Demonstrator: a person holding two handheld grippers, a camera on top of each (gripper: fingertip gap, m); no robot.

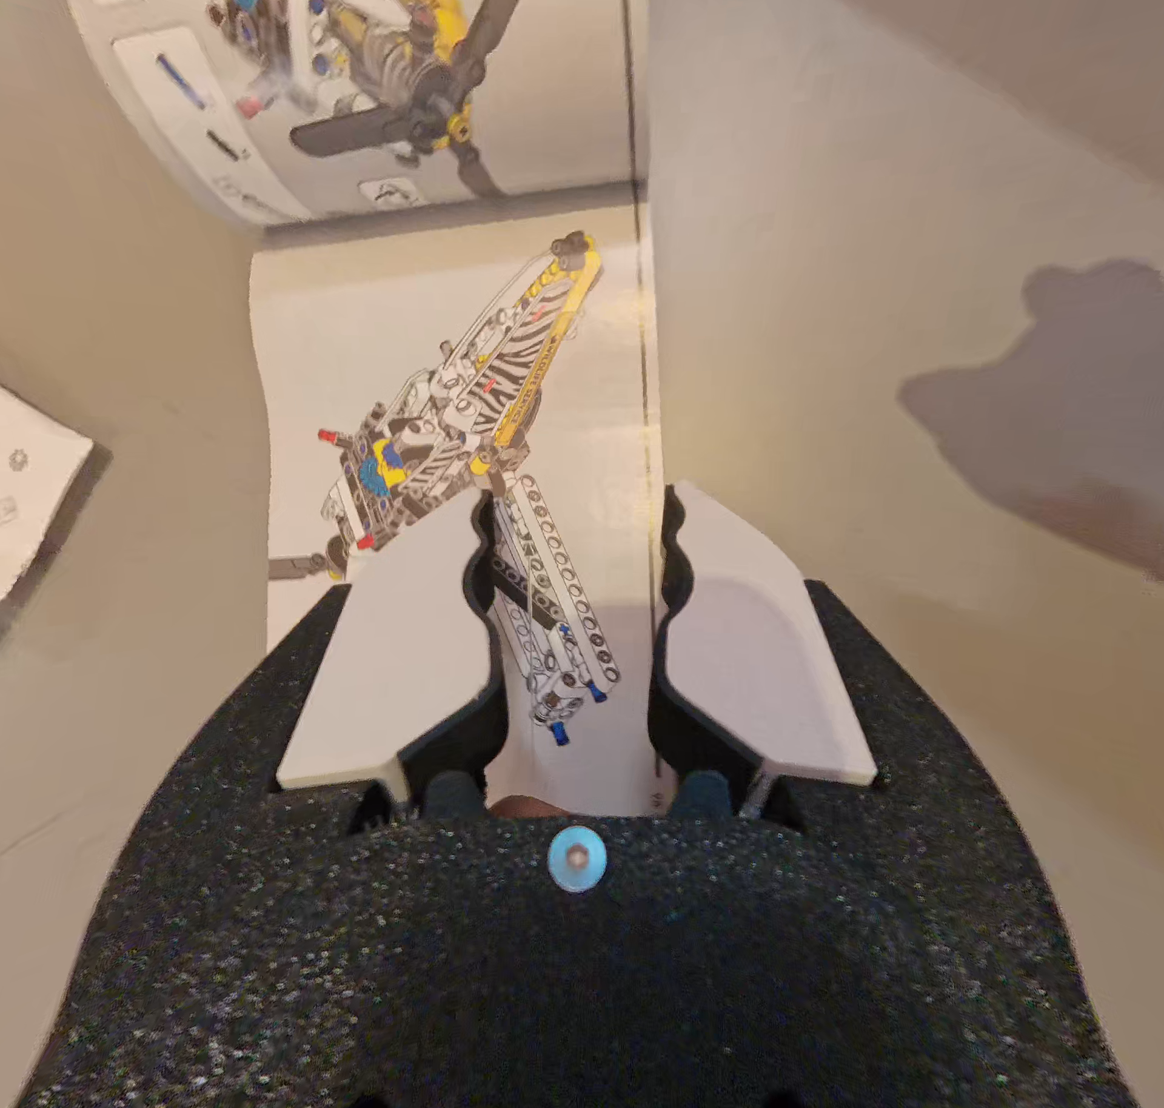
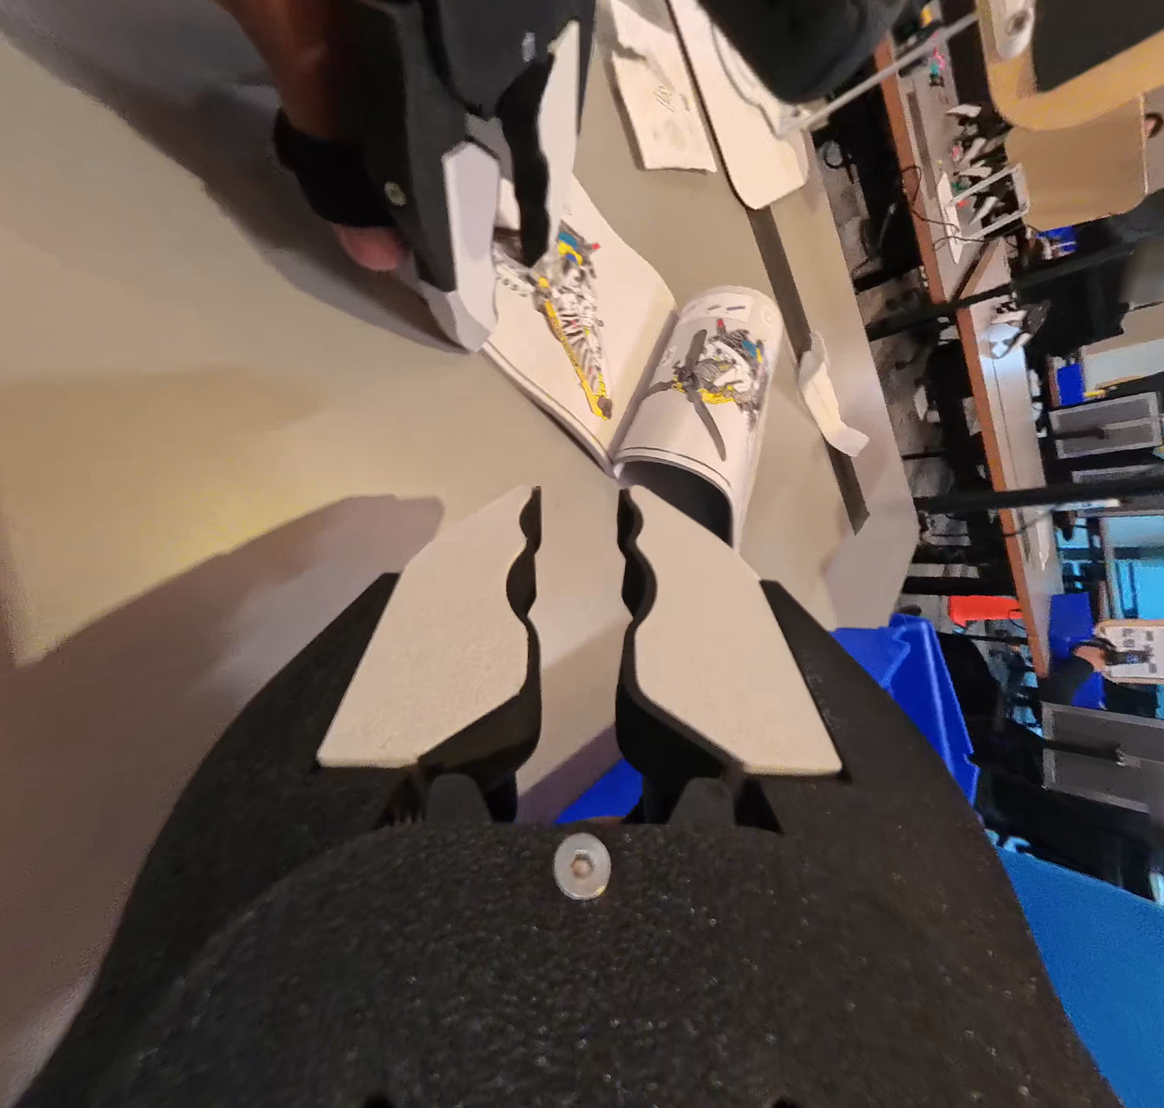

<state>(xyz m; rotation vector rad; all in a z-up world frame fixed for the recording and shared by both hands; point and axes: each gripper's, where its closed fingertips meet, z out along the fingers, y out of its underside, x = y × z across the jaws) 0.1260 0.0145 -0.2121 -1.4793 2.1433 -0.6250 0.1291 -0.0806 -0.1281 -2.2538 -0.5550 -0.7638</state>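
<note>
Left gripper (image 1: 573,498) jaws stand wide apart, nothing clamped; they hover over the flat page of an open instruction booklet (image 1: 390,347), the right fingertip near the page's outer edge (whether the tips touch the paper cannot be told). That page shows a printed model with zebra stripes and a yellow beam; the other page (image 1: 353,69) curls up into a roll beyond it. Right gripper (image 2: 579,498) jaws stand narrow with a clear gap, bare tabletop showing between the pads, nothing in them; it sits just short of the booklet's spine end. The booklet lies on a beige table (image 1: 882,195). Loose white sheets (image 2: 661,101) lie farther off on the table, and a blue bin (image 2: 913,700) sits beside its edge.
</note>
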